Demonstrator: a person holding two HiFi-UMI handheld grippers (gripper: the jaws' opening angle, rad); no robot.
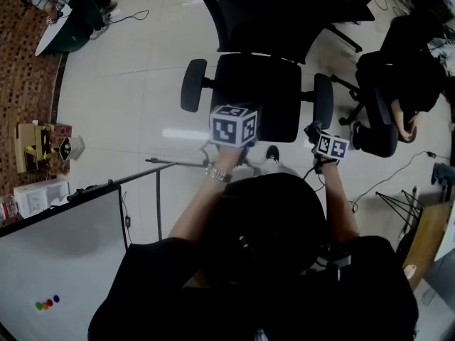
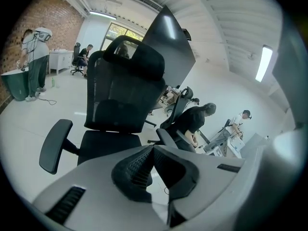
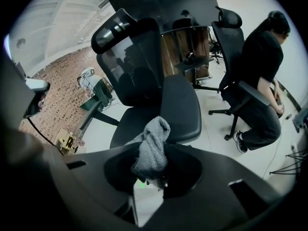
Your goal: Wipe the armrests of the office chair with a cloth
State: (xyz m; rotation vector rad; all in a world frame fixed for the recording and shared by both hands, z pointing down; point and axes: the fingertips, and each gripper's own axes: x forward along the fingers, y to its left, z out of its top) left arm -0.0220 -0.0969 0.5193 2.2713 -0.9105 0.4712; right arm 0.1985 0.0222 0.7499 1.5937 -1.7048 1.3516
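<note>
Jaws of right claw (image 3: 151, 172) clamped on grey cloth (image 3: 153, 146), bunched and standing up between them. Left claw (image 2: 153, 165) closed, jaws together, nothing in them. Both held at the front of black office chair (image 1: 256, 94): right claw near front end of right-hand armrest (image 1: 323, 99), left claw by seat's front edge. Left-hand armrest (image 1: 192, 85) well apart from cloth. Pale floor (image 1: 135, 112) beneath.

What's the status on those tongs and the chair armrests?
Left tongs shut, empty. Right tongs shut on grey cloth, close to right armrest, contact unclear. Nothing in the way.
</note>
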